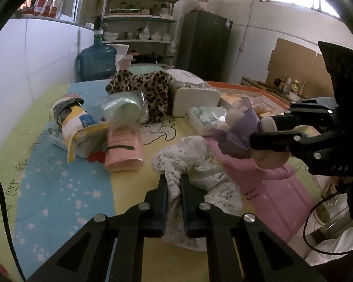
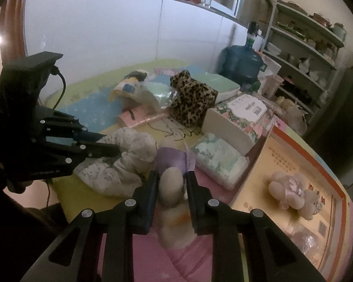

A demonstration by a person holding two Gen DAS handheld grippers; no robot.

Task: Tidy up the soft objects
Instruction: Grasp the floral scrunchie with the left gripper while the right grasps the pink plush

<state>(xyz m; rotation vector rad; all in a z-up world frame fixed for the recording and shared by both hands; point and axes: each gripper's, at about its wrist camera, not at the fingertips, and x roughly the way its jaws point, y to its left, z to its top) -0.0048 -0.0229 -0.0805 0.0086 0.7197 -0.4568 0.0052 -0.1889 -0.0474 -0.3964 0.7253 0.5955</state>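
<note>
Orange-rimmed box (image 2: 336,188), lower right of the right wrist view, holds one plush already. The right gripper (image 2: 171,181) clamps a purple-dressed plush (image 2: 171,164) at centre; the left gripper (image 1: 174,181) pinches the floral cloth (image 1: 200,164). Much remains scattered on the quilt (image 1: 58,188).

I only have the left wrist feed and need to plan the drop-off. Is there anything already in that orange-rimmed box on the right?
Observer: Yes. A second plush toy, pale with purple trim, lies on the floor of the orange-rimmed box.
Operator: What part of the toy is my right gripper clamping?
Observer: The right gripper has its jaws closed on a cream limb of the purple-dressed plush toy.
Operator: Anything behind the leopard-print item?
Observer: A folded pale green item lies behind the leopard-print fabric.
</note>
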